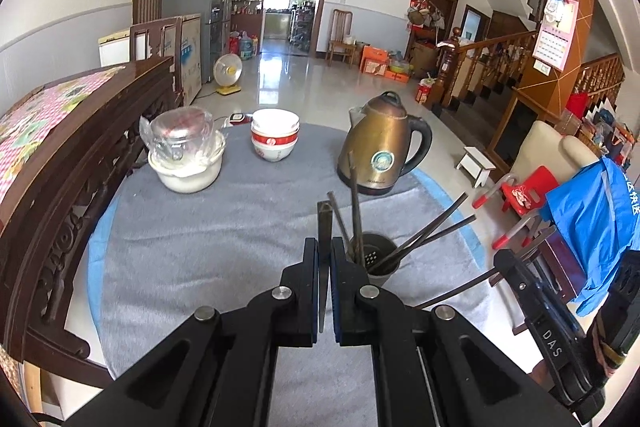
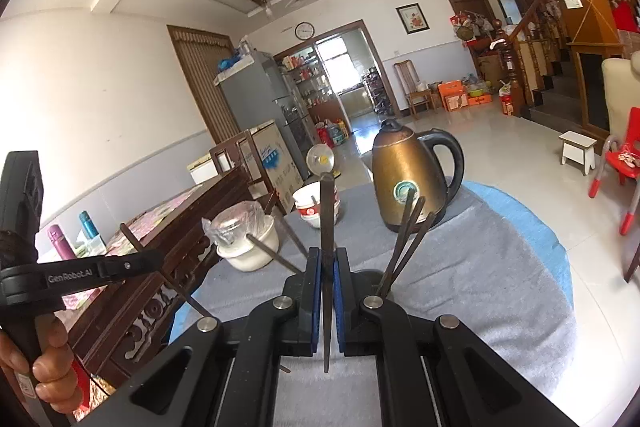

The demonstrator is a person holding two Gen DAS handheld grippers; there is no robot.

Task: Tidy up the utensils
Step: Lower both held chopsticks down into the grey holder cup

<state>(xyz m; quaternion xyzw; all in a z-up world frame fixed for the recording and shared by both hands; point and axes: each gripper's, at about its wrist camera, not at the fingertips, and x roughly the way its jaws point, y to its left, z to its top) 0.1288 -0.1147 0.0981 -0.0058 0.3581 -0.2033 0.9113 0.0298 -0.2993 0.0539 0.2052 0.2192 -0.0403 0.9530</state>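
1. Dark wood chopsticks are the task's things: one chopstick (image 1: 325, 227) is clamped between the pads of the left hand-held gripper (image 1: 325, 259), tip up, its lower end poking out below the jaws.
2. A second chopstick (image 2: 327, 227) is clamped the same way in the right hand-held gripper (image 2: 327, 267), near upright; both grippers are clenched on a stick, neither released.
3. The rest of the chopsticks (image 1: 420, 239) are already stood in a dark round holder (image 1: 376, 259), fanned out at angles, just beyond the left gripper's tips & partly hidden by them.
4. Step in hand, as judged: two held sticks are being carried to/over the holder; the task looks well along, w/ most sticks already in.
5. Next move calls for: each stick to be lined up over the holder's mouth, lowered between the leaning sticks w/o knocking them, then let go. One gripper at a time is probably safer, since both are crowded near the same opening.
6. Outward: the holder stands on a grey cloth (image 1: 200, 247) over the table; farther back are a brass-coloured kettle (image 1: 380, 147), stacked bowls (image 1: 275, 137) & a white pot w/ a wrapped jar (image 1: 186, 155). None of these is in the way.
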